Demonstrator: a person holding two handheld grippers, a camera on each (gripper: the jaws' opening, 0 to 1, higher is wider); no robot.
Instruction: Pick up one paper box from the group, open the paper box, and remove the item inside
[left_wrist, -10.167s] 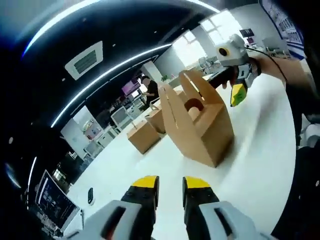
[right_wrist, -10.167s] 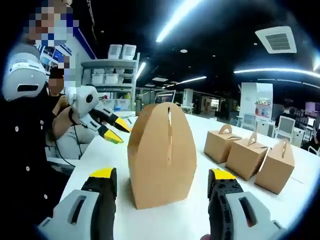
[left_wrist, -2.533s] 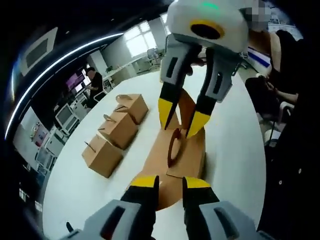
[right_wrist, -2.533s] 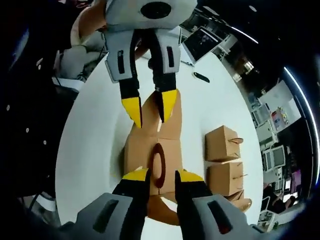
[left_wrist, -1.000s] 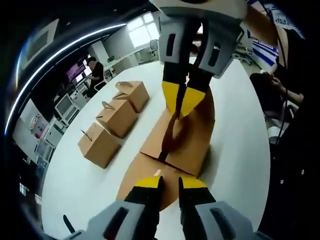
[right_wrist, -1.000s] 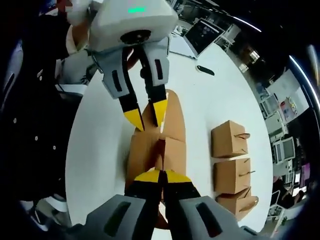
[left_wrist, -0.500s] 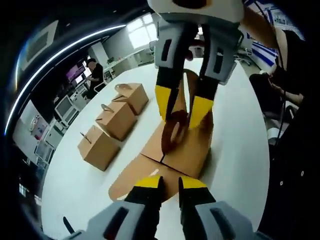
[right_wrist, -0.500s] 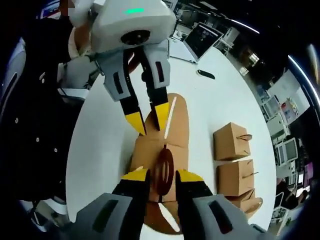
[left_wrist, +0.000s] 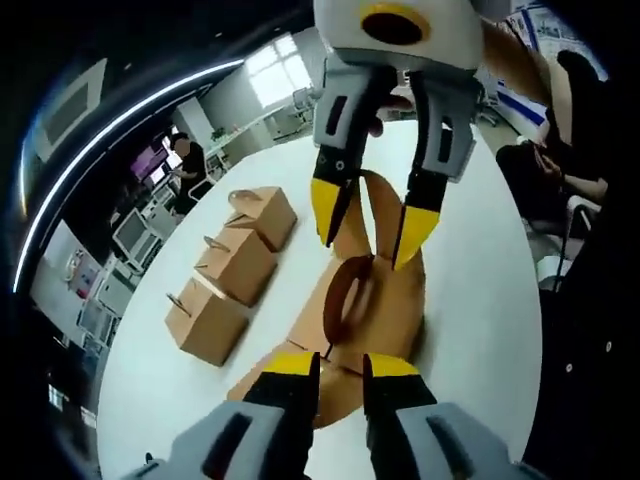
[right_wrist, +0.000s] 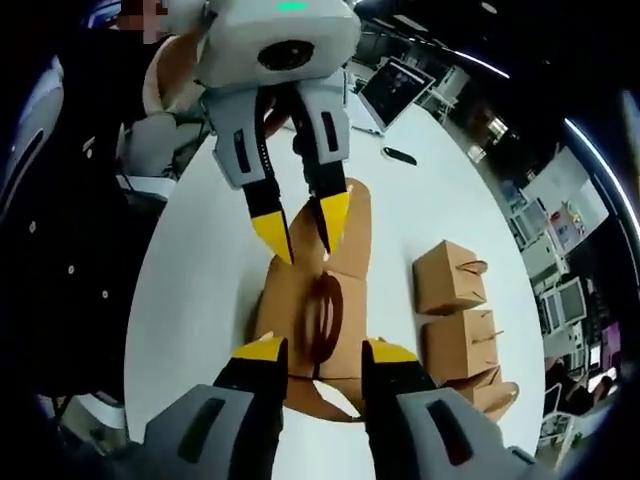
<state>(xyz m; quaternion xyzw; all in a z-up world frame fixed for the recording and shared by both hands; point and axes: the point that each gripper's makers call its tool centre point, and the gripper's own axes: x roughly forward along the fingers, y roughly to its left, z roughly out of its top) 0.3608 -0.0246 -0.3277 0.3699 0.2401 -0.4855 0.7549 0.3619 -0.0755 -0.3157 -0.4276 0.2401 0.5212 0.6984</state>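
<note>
Oddly, laptop (right_wrist: 400, 88) (beyond paper box (right_wrist: 318, 300))

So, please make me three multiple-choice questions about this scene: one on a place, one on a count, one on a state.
1. Where does the open paper box sit?
A. On the white table
B. On a chair
C. On a shelf

2. How many closed boxes stand in the row beside it?
A. One
B. Three
C. Five

3. How is the right gripper?
A. Shut on a flap
B. Open
C. Shut on a handle

Answers: 1 A, the box rests on the table top; 2 B, three are lined up; 3 B, its jaws stand apart over the box.
</note>
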